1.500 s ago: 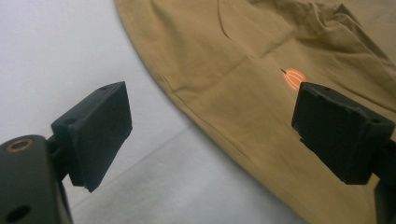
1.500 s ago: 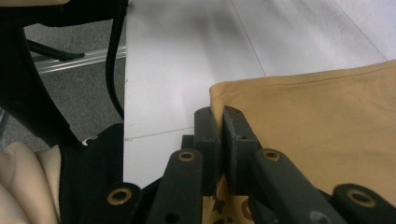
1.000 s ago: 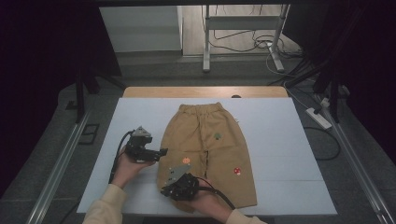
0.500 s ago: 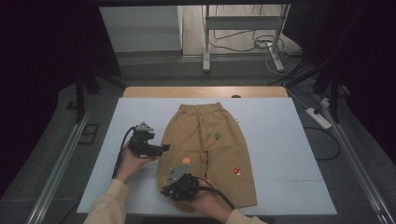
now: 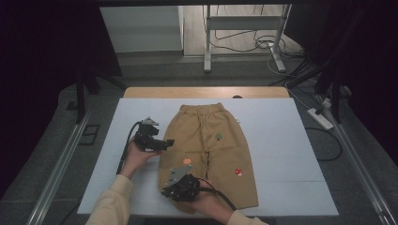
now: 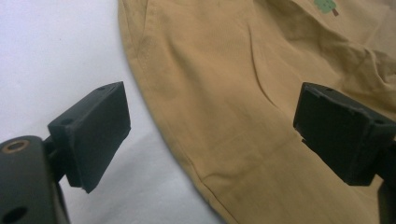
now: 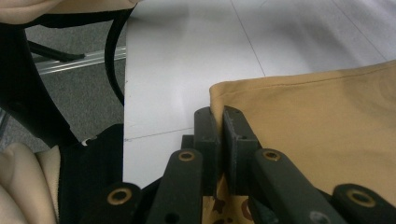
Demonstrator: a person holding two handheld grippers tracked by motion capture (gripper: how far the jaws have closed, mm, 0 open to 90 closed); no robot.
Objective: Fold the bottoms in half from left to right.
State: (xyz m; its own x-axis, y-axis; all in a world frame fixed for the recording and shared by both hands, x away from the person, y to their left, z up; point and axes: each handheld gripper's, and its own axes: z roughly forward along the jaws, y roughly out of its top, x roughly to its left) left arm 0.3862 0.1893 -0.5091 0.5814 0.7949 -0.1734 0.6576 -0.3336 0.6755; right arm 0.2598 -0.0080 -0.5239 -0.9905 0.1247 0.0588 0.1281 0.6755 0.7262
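Tan children's trousers [image 5: 211, 145] lie flat on the white table top [image 5: 281, 140], waistband at the far end. My left gripper [image 5: 168, 142] is open and hovers at the left side seam near the hip. In the left gripper view its jaws [image 6: 210, 107] stand wide apart over the cloth edge [image 6: 219, 70], nothing pressed between them. My right gripper [image 5: 170, 191] sits at the near left leg hem. In the right gripper view it [image 7: 219, 116] is shut on the hem corner of the trousers [image 7: 317, 116].
Small patches mark the trousers: a green tree [image 5: 218, 136], an orange one [image 5: 187, 161], a red mushroom [image 5: 238, 171]. A metal rail [image 5: 56, 164] runs along the table's left. A power strip [image 5: 320, 118] and cables lie on the floor at the right.
My left gripper has shifted right and a little farther away, up to the trousers' left edge. The right gripper has kept still on the hem.
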